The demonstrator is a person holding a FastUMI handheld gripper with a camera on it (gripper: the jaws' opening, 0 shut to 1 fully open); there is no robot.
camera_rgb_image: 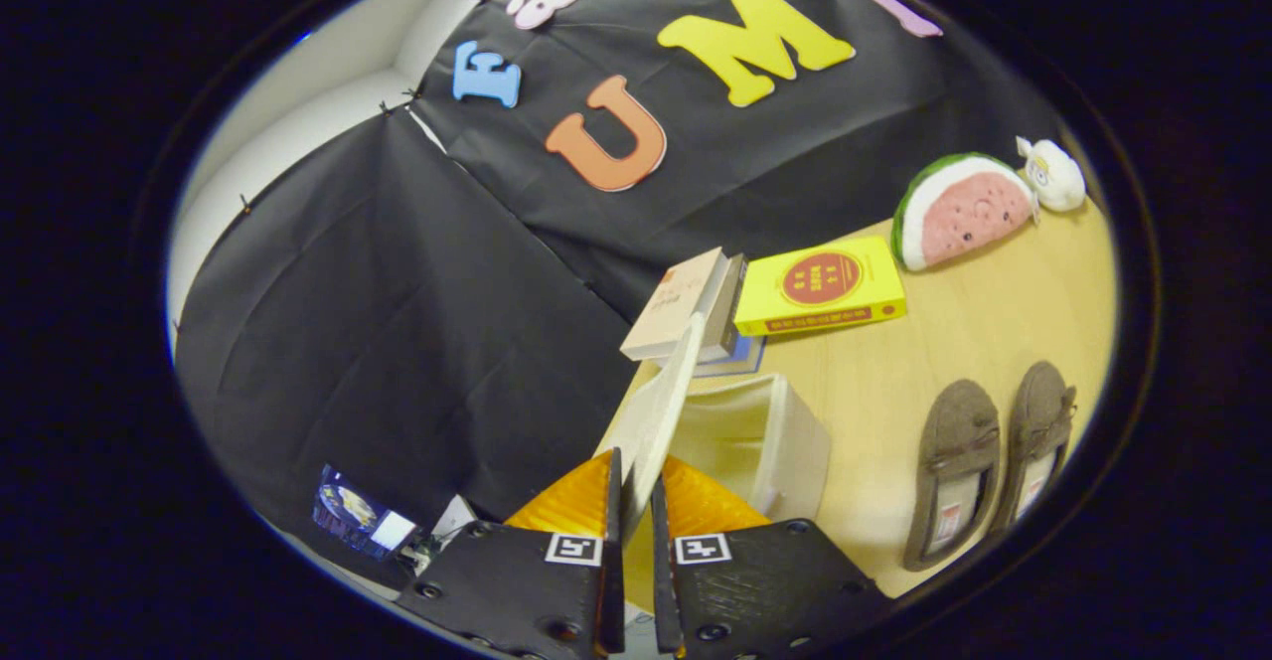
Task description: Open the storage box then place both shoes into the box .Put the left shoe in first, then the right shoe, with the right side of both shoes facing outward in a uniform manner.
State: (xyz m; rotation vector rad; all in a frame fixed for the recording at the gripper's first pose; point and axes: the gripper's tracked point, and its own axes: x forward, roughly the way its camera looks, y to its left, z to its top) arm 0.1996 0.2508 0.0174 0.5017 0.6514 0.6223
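My gripper (636, 486) is shut on the cream lid (664, 402) of the storage box (785, 441). The lid stands swung up on edge, pinched between both fingers. The box is cream white and sits on the wooden table (894, 382) just ahead of the fingers, its inside showing beside the raised lid. Two brown slip-on shoes lie side by side beyond the box: one shoe (954, 466) nearer the box and the other shoe (1038, 441) past it. Their openings face me.
A stack of books (686, 307) lies just beyond the box, with a yellow book (820, 287) next to it. Farther off sit a watermelon-slice plush (959, 208) and a small white plush (1053, 175). Black cloth walls the booth behind. A small lit device (363, 519) sits low beside the fingers.
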